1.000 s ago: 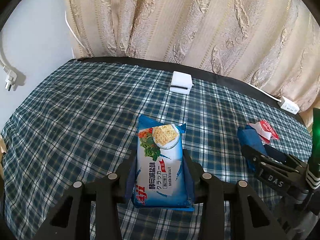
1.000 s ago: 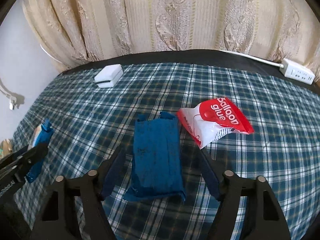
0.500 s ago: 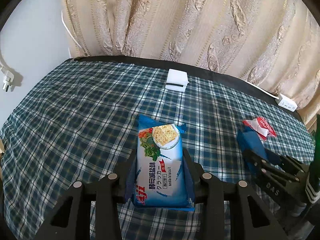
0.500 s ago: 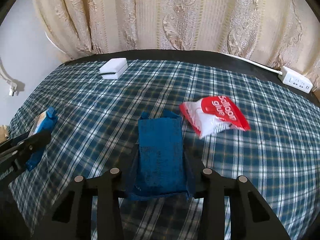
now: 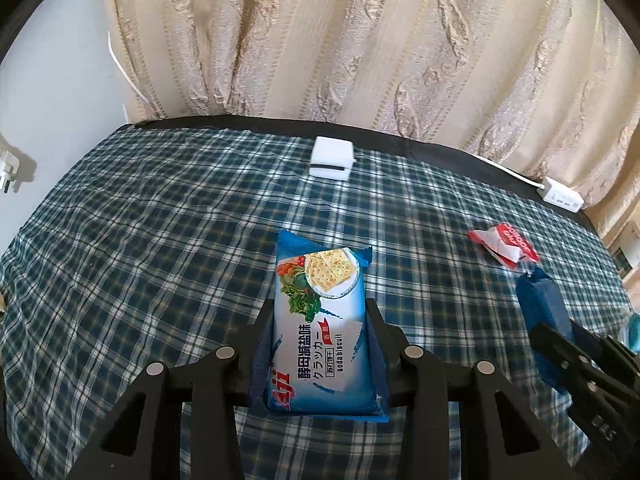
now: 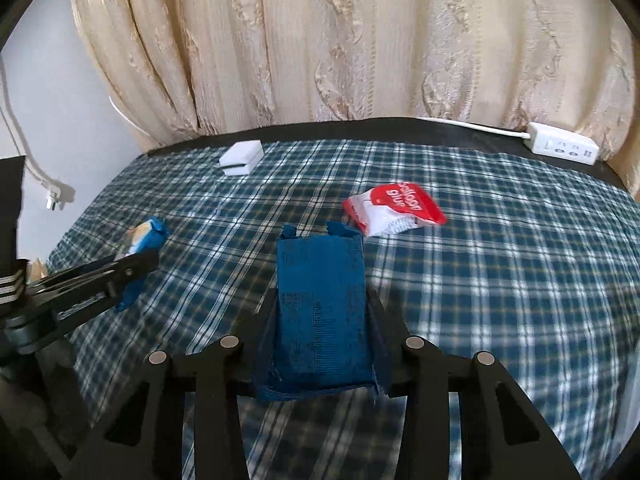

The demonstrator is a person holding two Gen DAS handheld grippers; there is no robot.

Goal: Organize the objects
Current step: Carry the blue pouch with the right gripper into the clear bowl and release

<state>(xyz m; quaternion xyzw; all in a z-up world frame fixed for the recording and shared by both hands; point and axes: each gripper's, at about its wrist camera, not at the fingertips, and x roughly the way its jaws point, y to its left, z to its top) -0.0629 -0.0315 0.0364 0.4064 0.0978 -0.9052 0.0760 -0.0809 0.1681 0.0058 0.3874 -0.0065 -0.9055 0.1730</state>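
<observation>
Left tongs pinch glossy cracker packet; right tongs clamp matte blue pack.

One soda biscuit pack, one dark blue packet, one red-and-white balloon glue bag, one white box, one white power strip, one wall plug, two grippers.

left gripper: matte black plastic, two angled fingers, each side built of paired struts with triangular cut-outs, a round silver screw head at each of four joints. right gripper: same black frame, same four silver screws. seen from the left wrist view, its side carries pale embossed lettering, too blurred to read.
</observation>
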